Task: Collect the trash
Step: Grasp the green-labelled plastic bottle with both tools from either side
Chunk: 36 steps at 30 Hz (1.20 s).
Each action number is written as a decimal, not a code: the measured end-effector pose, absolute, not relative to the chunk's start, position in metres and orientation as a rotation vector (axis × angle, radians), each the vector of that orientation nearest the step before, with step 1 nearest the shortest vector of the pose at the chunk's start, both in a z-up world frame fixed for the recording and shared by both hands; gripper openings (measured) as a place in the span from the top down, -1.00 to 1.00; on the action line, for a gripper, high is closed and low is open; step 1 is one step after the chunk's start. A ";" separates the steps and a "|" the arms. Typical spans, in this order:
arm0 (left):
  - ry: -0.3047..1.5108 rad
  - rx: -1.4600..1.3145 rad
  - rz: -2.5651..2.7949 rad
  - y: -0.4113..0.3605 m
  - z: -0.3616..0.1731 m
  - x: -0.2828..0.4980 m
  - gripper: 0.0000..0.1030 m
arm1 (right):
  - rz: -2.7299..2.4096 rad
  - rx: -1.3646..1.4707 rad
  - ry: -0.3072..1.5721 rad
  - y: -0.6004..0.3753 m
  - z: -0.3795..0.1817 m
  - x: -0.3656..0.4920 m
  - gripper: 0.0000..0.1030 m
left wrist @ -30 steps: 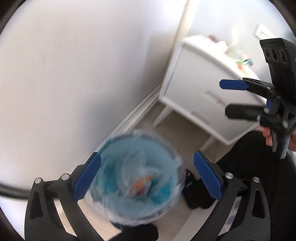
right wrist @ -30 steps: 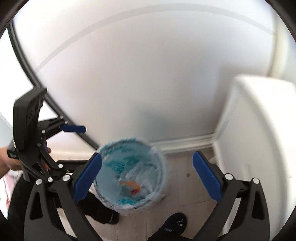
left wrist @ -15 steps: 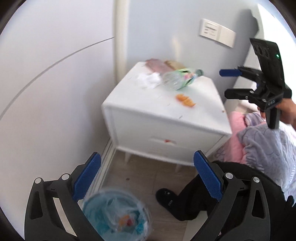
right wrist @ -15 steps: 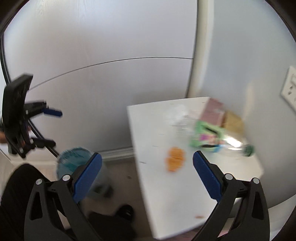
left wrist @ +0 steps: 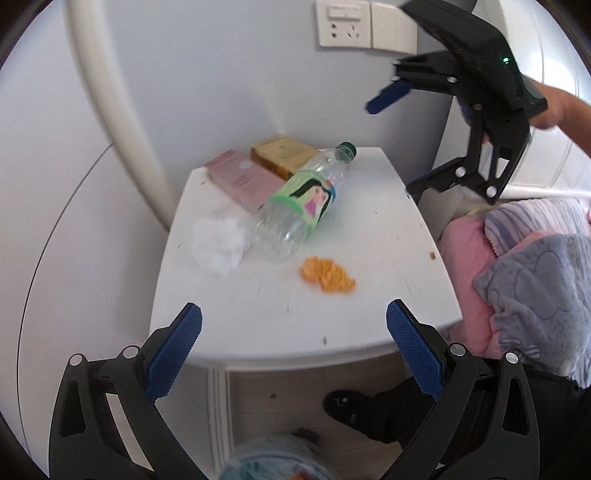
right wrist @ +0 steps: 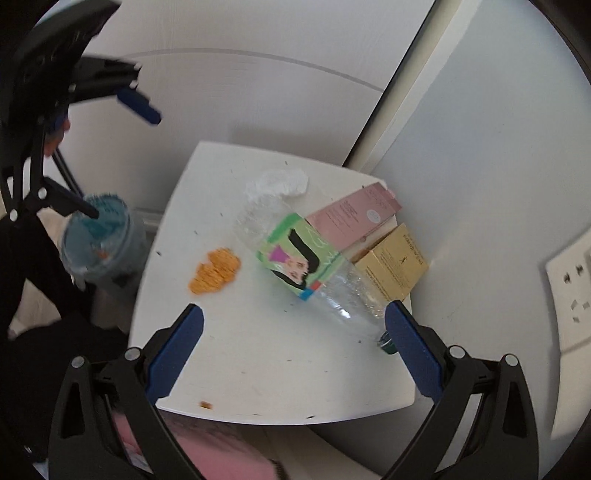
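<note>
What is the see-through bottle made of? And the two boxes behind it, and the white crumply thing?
The bottle looks like thin clear plastic: you see through it, and it has a glossy printed label. The pink box and the tan box look like matte printed cardboard with folded edges. The white wad seems soft crumpled tissue, though blur leaves that unsure.

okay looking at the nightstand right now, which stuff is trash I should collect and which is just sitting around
For the job:
plastic bottle, lying on its side
crumpled tissue
orange peel
trash bin on the floor

Probably just lying about:
pink box
tan box
pillow
wall socket
</note>
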<state>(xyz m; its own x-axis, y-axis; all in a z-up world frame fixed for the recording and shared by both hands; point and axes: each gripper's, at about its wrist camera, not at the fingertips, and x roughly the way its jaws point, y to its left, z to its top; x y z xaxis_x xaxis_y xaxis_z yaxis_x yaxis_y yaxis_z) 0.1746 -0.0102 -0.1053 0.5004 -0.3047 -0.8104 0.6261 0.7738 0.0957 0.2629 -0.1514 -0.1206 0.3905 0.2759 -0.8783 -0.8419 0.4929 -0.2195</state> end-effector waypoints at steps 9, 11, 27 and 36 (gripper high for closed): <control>0.937 0.528 -0.693 -0.055 -0.143 0.252 -0.88 | 0.936 -0.928 0.998 -0.135 -0.159 0.319 -0.86; 0.947 0.550 -0.713 -0.058 -0.151 0.265 -0.88 | 0.950 -0.965 1.017 -0.130 -0.166 0.325 -0.86; 0.992 0.608 -0.855 -0.072 -0.192 0.311 -0.55 | 1.039 -1.086 1.126 -0.124 -0.205 0.348 -0.58; 0.975 0.645 -0.853 -0.073 -0.187 0.308 -0.36 | 1.031 -1.099 1.121 -0.119 -0.203 0.346 -0.35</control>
<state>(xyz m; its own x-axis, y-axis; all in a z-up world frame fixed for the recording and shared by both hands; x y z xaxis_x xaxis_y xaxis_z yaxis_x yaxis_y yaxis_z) 0.3083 -0.0731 -0.1874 0.2974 -0.3215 -0.8990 0.8482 0.5212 0.0942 0.3464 -0.1195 -0.2028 0.1430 0.0683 -0.9874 -0.9782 0.1615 -0.1305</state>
